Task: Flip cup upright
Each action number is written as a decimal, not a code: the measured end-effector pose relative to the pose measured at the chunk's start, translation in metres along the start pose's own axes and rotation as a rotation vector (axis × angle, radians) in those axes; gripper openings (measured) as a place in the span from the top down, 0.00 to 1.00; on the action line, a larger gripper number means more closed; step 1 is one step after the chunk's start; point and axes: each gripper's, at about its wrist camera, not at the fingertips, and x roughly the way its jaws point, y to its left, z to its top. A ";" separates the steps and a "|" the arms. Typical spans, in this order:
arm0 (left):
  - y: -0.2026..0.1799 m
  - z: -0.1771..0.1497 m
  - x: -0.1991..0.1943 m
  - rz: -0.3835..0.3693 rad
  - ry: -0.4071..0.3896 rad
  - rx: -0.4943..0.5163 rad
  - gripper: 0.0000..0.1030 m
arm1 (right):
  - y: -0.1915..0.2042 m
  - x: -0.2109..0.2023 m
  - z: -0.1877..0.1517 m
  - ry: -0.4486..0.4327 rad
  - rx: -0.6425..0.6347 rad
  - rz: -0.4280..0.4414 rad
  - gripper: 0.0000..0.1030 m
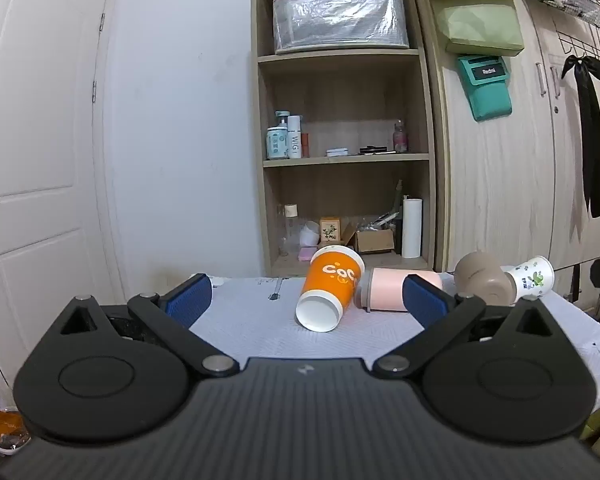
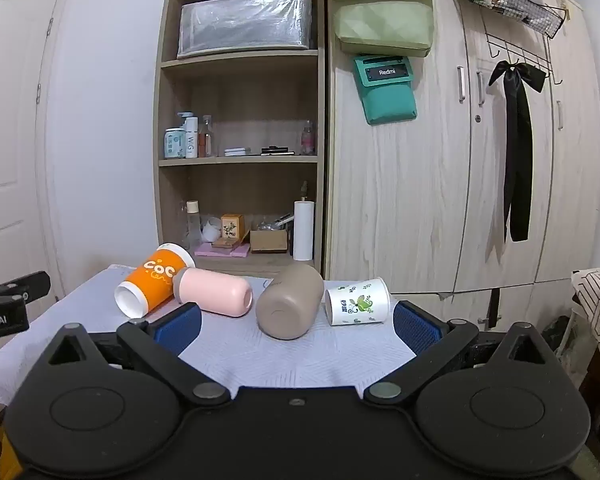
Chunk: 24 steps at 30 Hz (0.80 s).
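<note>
Several cups lie on their sides in a row on the white-clothed table (image 1: 252,328). The orange paper cup (image 1: 330,286) points its open mouth toward me, straight ahead of my open, empty left gripper (image 1: 304,298). Beside it lie a pink cup (image 1: 384,288), a taupe cup (image 1: 482,280) and a white cup with green print (image 1: 534,276). In the right wrist view the orange cup (image 2: 152,280), pink cup (image 2: 216,292), taupe cup (image 2: 290,306) and white cup (image 2: 358,300) lie ahead of my open, empty right gripper (image 2: 296,326).
A wooden shelf unit (image 2: 240,120) with bottles and boxes stands behind the table, a wardrobe (image 2: 460,160) to its right, a white door (image 1: 40,140) at left. The left gripper's body (image 2: 8,304) shows at the left edge of the right wrist view.
</note>
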 end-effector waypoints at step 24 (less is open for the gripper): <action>0.014 0.004 -0.002 -0.027 -0.001 -0.051 0.00 | -0.001 -0.001 0.001 -0.005 0.008 0.015 0.00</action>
